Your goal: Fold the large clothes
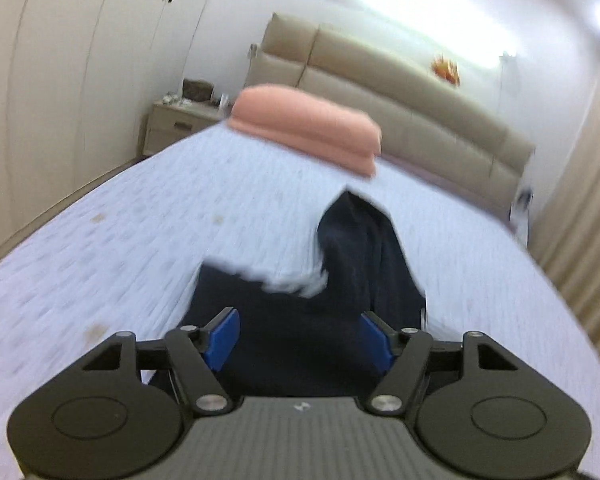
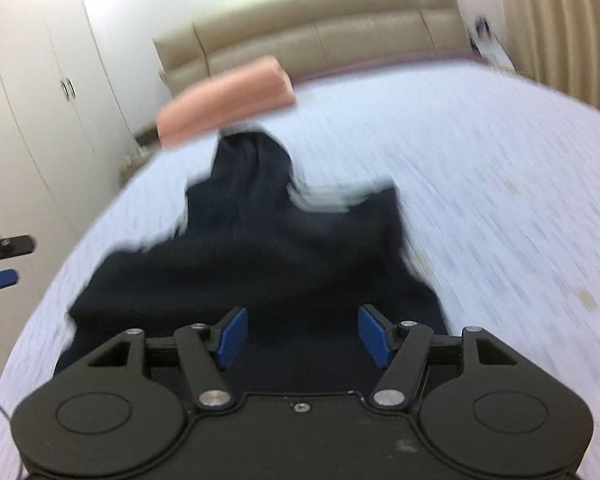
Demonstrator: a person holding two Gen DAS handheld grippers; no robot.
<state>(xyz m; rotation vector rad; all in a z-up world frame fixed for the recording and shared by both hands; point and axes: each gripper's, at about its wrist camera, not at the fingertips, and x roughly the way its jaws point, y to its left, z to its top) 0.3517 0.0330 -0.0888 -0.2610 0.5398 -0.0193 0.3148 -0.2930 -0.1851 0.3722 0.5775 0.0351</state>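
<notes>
One dark navy garment (image 2: 284, 248) crumpled on the bed (image 2: 480, 168); one pink folded stack (image 2: 224, 100) far behind. Two grippers, left gripper (image 1: 300, 340) and right gripper (image 2: 302, 336), jaws spread, empty.

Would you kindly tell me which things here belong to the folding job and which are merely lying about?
Belongs to the job:
dark garment
left gripper, open
right gripper, open
bed

Lying about:
pink folded blanket
nightstand
wardrobe

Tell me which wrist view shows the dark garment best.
Right wrist: the dark garment spreads across the bed with most of its outline visible. The left wrist view shows a narrower part, partly hidden behind the left gripper.
</notes>
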